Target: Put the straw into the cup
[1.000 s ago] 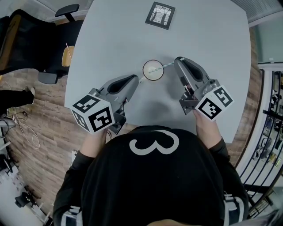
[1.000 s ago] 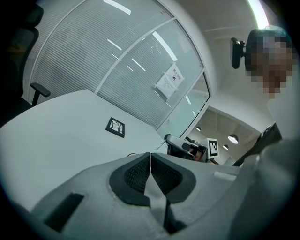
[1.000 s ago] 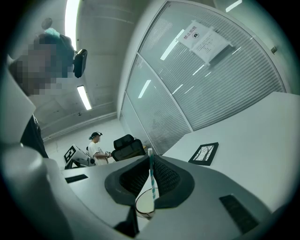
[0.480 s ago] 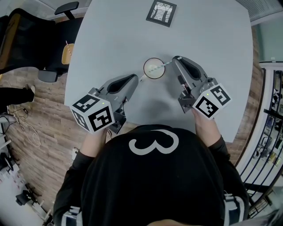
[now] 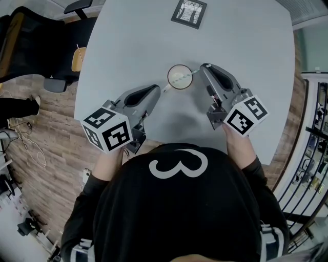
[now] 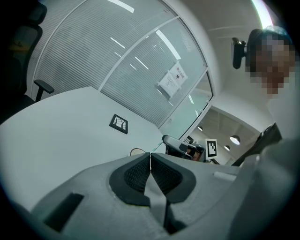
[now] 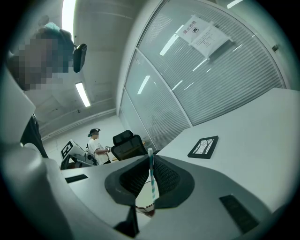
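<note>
The table [image 5: 128, 46] is bare on the far and left sides of the cup [image 5: 177, 71], so the way in from there is open; only a card [image 5: 189, 11] lies near the far edge, well apart. The left gripper [image 5: 161, 88] blocks the cup's near-left, the right gripper [image 5: 200, 68] its right, and the straw [image 5: 185, 77] slants over the mouth. Between the grippers bare table runs back to the person [image 5: 179, 204]. A chair [image 5: 31, 41] stands off the left edge.

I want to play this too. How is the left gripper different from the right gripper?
The right gripper is shut on the striped straw; the left gripper is shut on nothing. The right gripper sits right of the cup, the left gripper left of it. Both are grey with marker cubes.
</note>
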`<move>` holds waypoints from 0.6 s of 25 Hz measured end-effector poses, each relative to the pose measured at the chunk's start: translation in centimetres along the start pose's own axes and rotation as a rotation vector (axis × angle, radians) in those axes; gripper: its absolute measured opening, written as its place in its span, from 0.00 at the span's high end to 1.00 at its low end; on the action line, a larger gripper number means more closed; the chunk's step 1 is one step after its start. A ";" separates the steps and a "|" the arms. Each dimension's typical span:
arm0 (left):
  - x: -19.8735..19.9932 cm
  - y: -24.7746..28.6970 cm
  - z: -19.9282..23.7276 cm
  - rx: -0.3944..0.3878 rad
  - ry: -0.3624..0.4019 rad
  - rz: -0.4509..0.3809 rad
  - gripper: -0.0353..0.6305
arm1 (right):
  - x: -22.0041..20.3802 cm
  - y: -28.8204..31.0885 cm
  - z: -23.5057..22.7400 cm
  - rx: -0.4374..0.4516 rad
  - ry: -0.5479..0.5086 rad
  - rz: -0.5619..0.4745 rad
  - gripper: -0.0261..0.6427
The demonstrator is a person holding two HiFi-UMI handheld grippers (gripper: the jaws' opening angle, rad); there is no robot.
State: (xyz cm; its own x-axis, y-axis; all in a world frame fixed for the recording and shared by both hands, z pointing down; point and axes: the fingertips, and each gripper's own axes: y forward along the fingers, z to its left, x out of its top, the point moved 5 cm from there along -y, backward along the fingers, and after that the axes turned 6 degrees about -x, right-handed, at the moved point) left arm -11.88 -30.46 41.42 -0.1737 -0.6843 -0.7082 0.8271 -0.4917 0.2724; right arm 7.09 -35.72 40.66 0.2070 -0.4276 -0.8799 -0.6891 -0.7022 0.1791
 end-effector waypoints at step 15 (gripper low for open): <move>-0.6 -0.1 0.3 0.009 -0.013 0.008 0.92 | -0.5 0.4 -0.8 0.012 0.037 0.009 0.91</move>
State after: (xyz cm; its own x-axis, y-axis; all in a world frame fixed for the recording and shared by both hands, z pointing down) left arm -12.00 -30.19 42.03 -0.1740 -0.6948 -0.6978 0.8233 -0.4914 0.2840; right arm 7.25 -36.20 41.50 0.2262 -0.4547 -0.8614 -0.6990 -0.6917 0.1815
